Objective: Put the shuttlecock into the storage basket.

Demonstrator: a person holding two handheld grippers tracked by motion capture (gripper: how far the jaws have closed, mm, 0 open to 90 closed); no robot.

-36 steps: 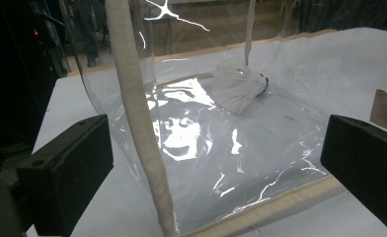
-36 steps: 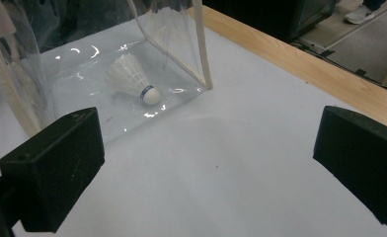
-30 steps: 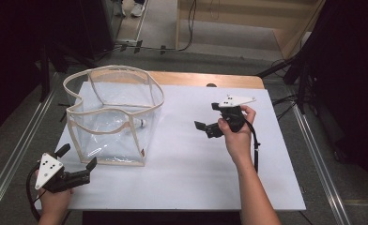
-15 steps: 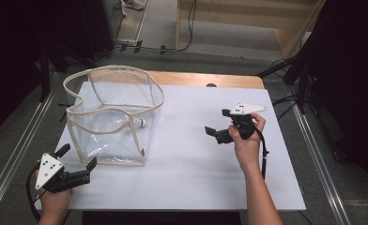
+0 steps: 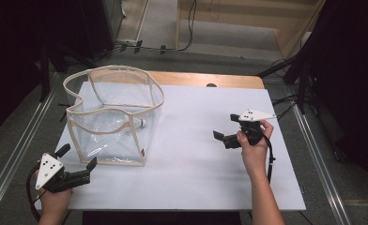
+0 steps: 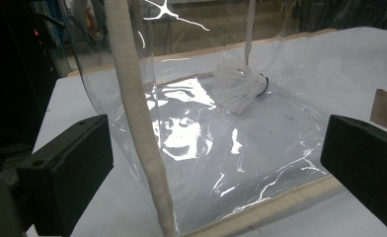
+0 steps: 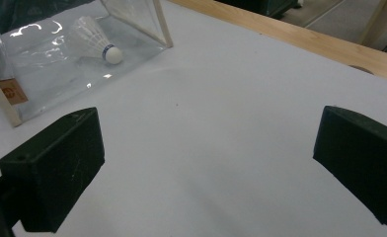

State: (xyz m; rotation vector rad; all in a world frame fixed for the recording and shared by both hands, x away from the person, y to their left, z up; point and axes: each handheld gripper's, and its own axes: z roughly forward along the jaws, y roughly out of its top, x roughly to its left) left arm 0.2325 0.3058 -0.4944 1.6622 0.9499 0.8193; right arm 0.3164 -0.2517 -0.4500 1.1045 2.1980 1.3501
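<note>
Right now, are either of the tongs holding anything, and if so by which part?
Nothing is held. The left tongs are open beside the clear bag, the right tongs open over the bare white table. The shuttlecock lies inside the bag.

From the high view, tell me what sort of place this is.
Probably a lab or recording workshop: a white-topped table on bare floor, dark stands and loose cables around it, handheld grippers, one test item, a clear bag holding a shuttlecock.

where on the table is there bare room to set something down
The white table is bare between the clear bag and the right gripper, and along its near edge. The far-left corner is taken by the bag, with a shuttlecock inside.
</note>
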